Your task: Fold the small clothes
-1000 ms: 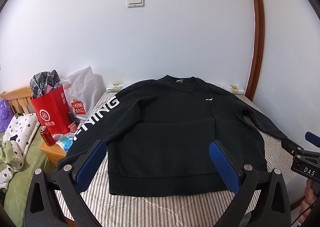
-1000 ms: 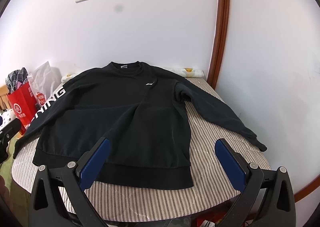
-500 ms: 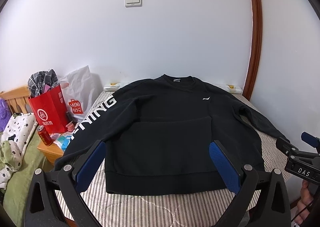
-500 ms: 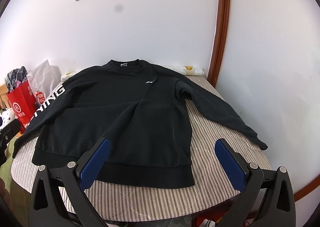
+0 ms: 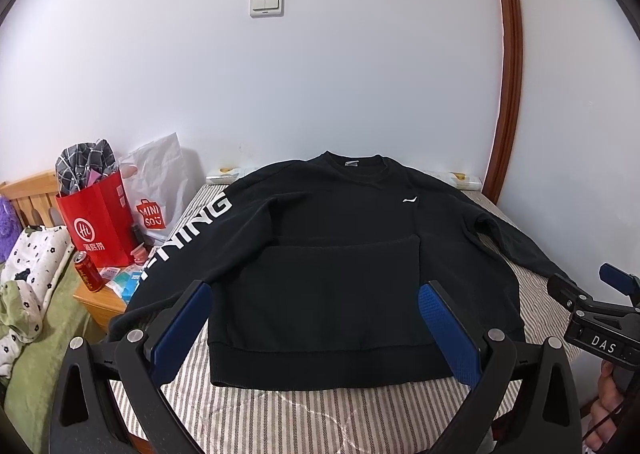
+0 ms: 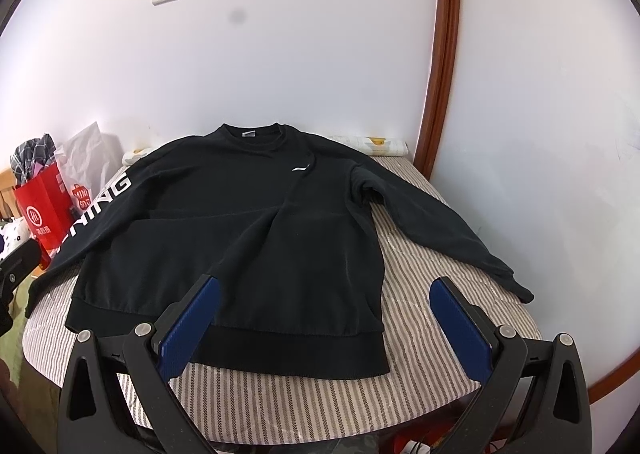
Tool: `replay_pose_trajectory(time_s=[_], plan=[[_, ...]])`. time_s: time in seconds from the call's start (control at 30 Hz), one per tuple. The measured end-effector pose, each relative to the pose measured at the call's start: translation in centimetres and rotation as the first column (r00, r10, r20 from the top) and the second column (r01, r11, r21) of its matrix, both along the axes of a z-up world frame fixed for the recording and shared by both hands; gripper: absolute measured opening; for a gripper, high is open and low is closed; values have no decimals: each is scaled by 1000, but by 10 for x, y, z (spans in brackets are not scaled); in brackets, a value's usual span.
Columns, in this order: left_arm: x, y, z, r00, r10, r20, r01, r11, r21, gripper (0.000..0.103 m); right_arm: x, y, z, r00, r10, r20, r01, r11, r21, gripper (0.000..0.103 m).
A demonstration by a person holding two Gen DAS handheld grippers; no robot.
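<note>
Sweatshirt: a black long-sleeved sweatshirt (image 5: 340, 274) lies flat and face up on the striped surface, collar toward the far wall, hem toward the near edge.
Markings: a small white logo (image 5: 409, 200) sits on the chest; large white letters (image 5: 192, 230) run down the sleeve on the left of the scene.
Left sleeve of the scene: it slopes out and hangs over the left edge of the surface.
Right sleeve of the scene: it (image 6: 436, 222) stretches out over the stripes, with the cuff near the right edge.
Body: a crease crosses the middle of the front, and the ribbed hem (image 6: 280, 350) lies flat.
Surface: a bench (image 6: 320, 402) covered in brown-and-white striped cloth, set against a white wall.
Left hand-held gripper: the left hand-held gripper (image 5: 316, 324) hovers over the near hem, its blue pads (image 5: 182, 328) wide apart and gripping nothing.
Right hand-held gripper: the right hand-held gripper (image 6: 324, 320) hovers over the near right part of the hem, its jaws wide apart and empty.
Other view: the right tool also shows at the right edge of the left wrist view, with fingers (image 5: 606, 414) of a hand beneath it.
Left side: a red paper bag (image 5: 98, 218), a white shopping bag (image 5: 160, 190), and a red can (image 5: 86, 266) stand on a wooden nightstand (image 5: 102, 302).
Wall: a light switch (image 5: 267, 3) hangs above, and a brown wooden trim (image 6: 440, 66) runs up on the right.
</note>
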State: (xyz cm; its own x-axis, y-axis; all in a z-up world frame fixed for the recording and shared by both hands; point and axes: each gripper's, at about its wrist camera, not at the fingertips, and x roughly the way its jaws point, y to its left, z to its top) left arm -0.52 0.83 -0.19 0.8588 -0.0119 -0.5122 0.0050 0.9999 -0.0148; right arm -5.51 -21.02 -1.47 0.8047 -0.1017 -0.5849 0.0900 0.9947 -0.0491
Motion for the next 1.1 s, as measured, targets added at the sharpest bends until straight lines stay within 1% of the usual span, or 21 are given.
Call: replay_pose_trajectory(time_s=[0.47, 0.57, 0.7, 0.8, 0.9, 1.0, 1.03, 1.1], plan=[[0, 0, 1, 1000, 2, 8, -2, 1000, 1, 103, 0, 4, 2, 1000, 8, 0, -8, 1000, 8, 103], [3, 3, 1, 999, 35, -1, -35, 999, 6, 103, -1, 4, 2, 1000, 6, 8, -6, 1000, 5, 103], [9, 12, -4, 998, 64, -1, -64, 998, -11, 103, 2, 2, 1, 1000, -7, 14, 7, 1000, 6, 103], [20, 21, -12, 996, 88, -28, -88, 996, -13, 103, 10, 1, -3, 1000, -12, 3, 12, 1000, 22, 103], [33, 32, -24, 995, 87, -55, -89, 996, -25, 103, 22, 2, -10, 1000, -16, -20, 16, 1000, 20, 103], [48, 49, -38, 991, 81, -103, -89, 993, -80, 103, 34, 5, -16, 1000, -3, -16, 3, 1000, 8, 103], [55, 57, -44, 988, 79, -132, -93, 990, -106, 103, 38, 7, -19, 1000, 4, -8, -4, 1000, -4, 103], [64, 68, -55, 981, 95, -170, -117, 986, -119, 103, 48, 11, -27, 1000, 15, -15, -15, 999, -28, 103]])
